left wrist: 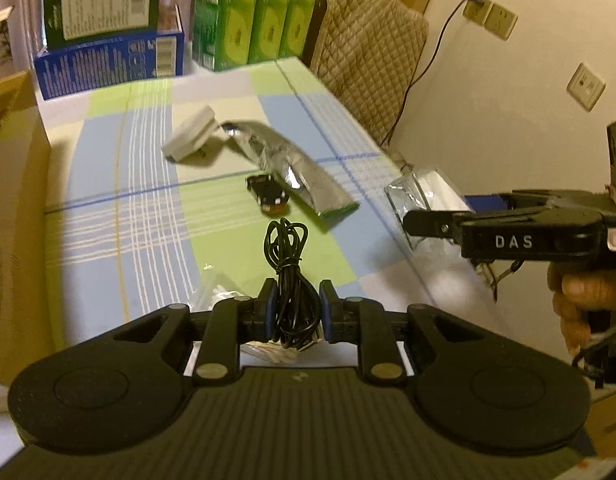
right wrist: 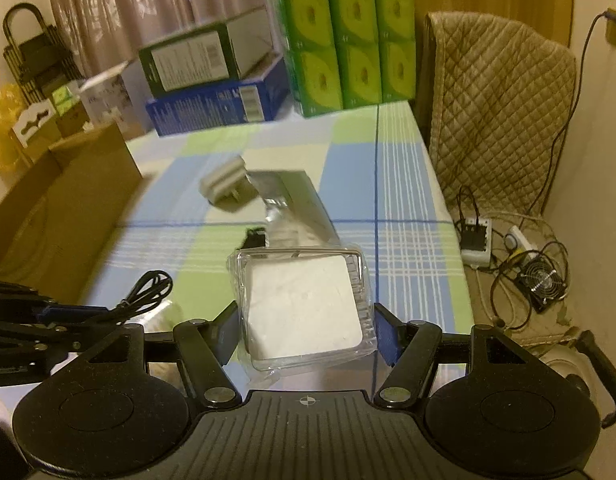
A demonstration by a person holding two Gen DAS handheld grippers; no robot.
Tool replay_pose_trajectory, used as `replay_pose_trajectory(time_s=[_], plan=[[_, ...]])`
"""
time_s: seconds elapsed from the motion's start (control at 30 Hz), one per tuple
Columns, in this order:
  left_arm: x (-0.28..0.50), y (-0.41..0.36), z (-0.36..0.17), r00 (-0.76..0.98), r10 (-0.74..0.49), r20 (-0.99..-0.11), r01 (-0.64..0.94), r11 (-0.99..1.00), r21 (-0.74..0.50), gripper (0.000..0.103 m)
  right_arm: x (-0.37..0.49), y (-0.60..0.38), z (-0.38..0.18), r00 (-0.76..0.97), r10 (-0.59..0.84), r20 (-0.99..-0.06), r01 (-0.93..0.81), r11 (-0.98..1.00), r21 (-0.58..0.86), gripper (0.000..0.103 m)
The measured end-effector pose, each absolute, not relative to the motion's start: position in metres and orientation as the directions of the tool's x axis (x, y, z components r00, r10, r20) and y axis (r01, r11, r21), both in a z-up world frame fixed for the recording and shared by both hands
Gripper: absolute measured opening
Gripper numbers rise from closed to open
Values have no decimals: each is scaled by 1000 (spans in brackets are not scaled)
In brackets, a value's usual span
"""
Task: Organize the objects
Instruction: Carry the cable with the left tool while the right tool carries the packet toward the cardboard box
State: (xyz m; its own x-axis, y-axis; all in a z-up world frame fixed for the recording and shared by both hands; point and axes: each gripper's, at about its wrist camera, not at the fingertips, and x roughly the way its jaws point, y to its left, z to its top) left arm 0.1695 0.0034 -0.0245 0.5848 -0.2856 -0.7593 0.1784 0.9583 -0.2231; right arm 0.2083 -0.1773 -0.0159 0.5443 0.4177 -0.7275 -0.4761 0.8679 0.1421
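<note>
Surface: table (right wrist: 408, 184) wearing a checked cloth in pale blue, green and cream with thin white and dark blue lines
Room: curtains hanging behind the table; quilted beige chair cover (right wrist: 496, 112) standing just off the far right corner; cream wall carrying sockets (left wrist: 490, 14) with a dark lead running down; power strip (right wrist: 476, 240) and small black fan (right wrist: 542, 284) lying on the floor to the right
Far edge: pack of green cartons (right wrist: 348, 46) standing upright; dark green box (right wrist: 203, 58) sitting on a blue box (right wrist: 219, 102); brown cardboard box (right wrist: 67, 196) sitting at the left edge
Writing: "DAS" in pale letters showing on the side of the right gripper's body in the left wrist view; box labels too blurred to read
Left gripper (left wrist: 295, 304): blue-padded jaws closing on a coiled black cable (left wrist: 285, 256), thin, glossy, bundled in loops and sticking out forward over the cloth
Right gripper (right wrist: 303, 332): jaws spread wide on either side of a clear plastic case (right wrist: 303, 304) with a white square pad inside; contact with the pads not clear, so grip cannot be told
Hand (left wrist: 580, 304): wrapping the right gripper's handle
Mid-table: white plug adapter (left wrist: 191, 134), blocky, lying beside a crinkled silver foil pouch (left wrist: 291, 168); small black object (left wrist: 267, 196) touching the pouch's near side, too blurred to identify
Near left gripper: clear crinkled wrapper (left wrist: 215, 290) lying on the cloth just beside the left finger
</note>
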Motion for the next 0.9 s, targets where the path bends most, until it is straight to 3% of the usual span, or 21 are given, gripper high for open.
replay_pose_trajectory(time_s=[0.37,0.9], plan=[[121,20,22,662,-261,-702,143,964,-224,18,149,-159,37,579,450,-680,-492,858,149,64],[68,53,52,727,-213,-653,83,971,-224,18,105,-122,59,556,501,-663,-559,816,148,64]])
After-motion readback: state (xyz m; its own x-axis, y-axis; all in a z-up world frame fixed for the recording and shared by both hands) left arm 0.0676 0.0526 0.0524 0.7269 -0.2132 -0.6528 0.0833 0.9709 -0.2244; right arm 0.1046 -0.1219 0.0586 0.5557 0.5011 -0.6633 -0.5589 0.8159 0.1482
